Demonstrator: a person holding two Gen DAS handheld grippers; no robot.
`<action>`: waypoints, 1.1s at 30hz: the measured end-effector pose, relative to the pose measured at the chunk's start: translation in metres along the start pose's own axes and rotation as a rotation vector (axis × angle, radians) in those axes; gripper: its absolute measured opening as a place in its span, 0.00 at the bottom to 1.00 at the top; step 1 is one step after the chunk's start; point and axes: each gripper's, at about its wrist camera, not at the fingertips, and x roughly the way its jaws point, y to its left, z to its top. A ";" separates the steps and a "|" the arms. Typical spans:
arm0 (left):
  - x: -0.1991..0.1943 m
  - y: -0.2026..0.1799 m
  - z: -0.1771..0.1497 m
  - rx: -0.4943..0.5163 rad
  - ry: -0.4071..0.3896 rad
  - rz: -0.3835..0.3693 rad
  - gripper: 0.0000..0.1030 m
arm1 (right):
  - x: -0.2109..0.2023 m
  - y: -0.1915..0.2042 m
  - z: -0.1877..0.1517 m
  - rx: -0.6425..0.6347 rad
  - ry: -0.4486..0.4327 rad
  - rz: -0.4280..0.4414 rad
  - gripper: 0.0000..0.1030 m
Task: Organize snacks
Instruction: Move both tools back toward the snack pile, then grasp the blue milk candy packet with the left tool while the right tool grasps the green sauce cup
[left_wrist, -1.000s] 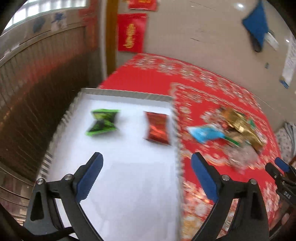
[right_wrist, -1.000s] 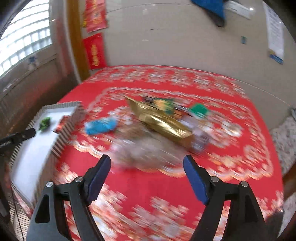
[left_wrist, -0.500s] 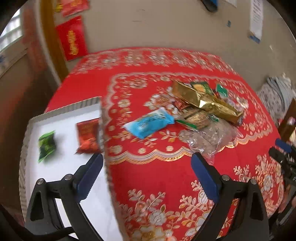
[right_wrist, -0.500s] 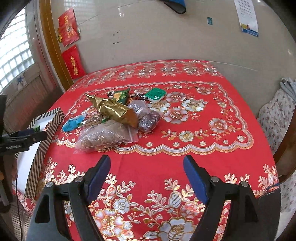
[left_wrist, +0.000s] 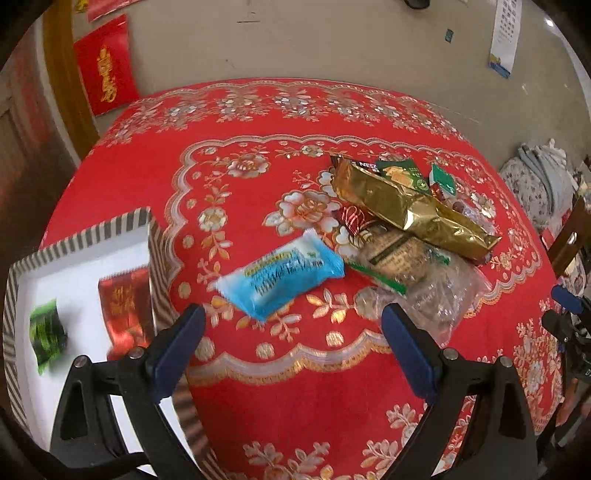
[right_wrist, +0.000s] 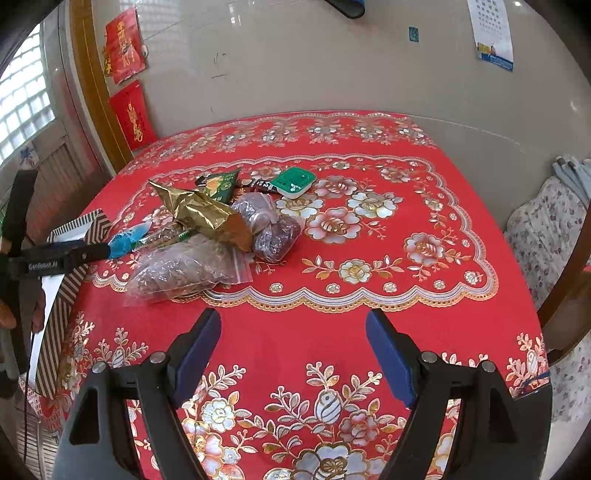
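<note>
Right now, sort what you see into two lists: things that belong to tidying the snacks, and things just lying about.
Belongs to the job:
- striped box
- green packet and red packet, in the box
- blue packet
- gold bag
- clear zip bag
- green tub

Just lying about:
- red wall hanging
- calendar
- floral tablecloth

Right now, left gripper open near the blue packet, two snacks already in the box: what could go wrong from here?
1. The blue packet lies flat on the tablecloth; the left gripper could pinch cloth along with it.
2. Its right end sits against the green-edged wrapper in the pile; lifting may drag neighbours.
3. The striped box rim stands above the cloth beside the red packet and green packet; a low carry could clip it.
</note>
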 end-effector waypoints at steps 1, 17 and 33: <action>0.002 0.000 0.004 0.013 0.005 0.006 0.93 | 0.001 0.000 0.000 0.002 0.003 0.002 0.79; 0.044 -0.007 0.017 0.220 0.099 -0.017 0.93 | 0.011 0.005 0.014 -0.011 0.027 0.003 0.79; 0.054 -0.016 0.023 0.242 0.119 0.006 0.93 | 0.017 0.006 0.034 -0.013 0.023 -0.009 0.79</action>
